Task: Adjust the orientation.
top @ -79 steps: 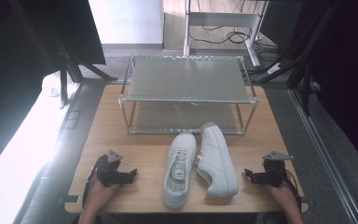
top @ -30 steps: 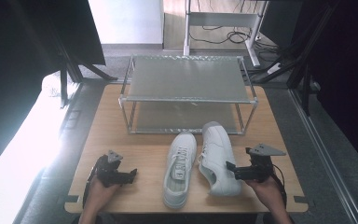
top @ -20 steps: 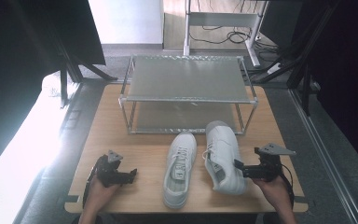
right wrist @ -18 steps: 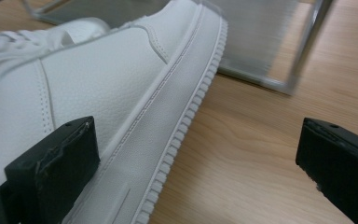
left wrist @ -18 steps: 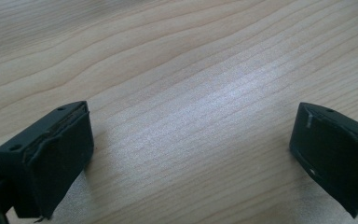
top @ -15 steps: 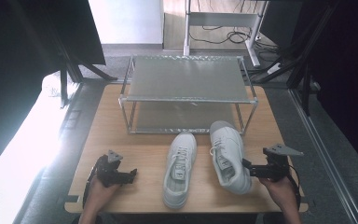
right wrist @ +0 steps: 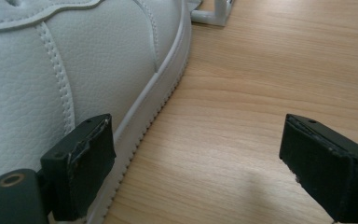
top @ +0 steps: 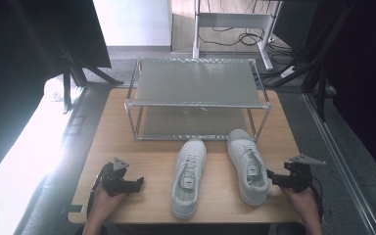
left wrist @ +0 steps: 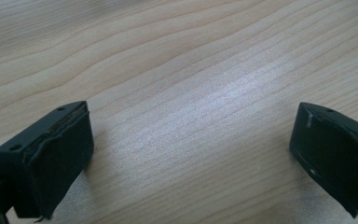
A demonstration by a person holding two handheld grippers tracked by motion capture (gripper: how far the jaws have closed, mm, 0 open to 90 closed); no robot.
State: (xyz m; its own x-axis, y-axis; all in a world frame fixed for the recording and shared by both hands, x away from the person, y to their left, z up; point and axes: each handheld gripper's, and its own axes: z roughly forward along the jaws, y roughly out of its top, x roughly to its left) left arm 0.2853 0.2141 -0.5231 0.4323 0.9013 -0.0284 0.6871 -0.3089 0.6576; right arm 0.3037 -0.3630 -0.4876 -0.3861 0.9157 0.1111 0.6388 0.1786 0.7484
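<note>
Two white sneakers lie toes-away on the wooden table (top: 127,147). The left sneaker (top: 188,178) and the right sneaker (top: 248,166) are a hand's width apart. My right gripper (top: 270,176) sits low at the right sneaker's outer side and points at it. In the right gripper view the right gripper (right wrist: 198,140) is open; its jaws have just been closing a little. Only the sole's rim and bare wood lie between them, and one fingertip (right wrist: 81,154) stands in front of the white sneaker (right wrist: 74,60). My left gripper (top: 138,183) rests open over bare wood (left wrist: 182,56), left of the left sneaker.
A two-tier metal mesh rack (top: 196,90) stands at the back of the table just beyond the sneakers' toes; one of its feet (right wrist: 212,14) is close to the right sneaker. Dark stands and a desk frame surround the table on the floor.
The right sneaker has slid to the right, away from the left sneaker. My right gripper moved right with it and now sits beside its outer edge. The left gripper stayed put.
</note>
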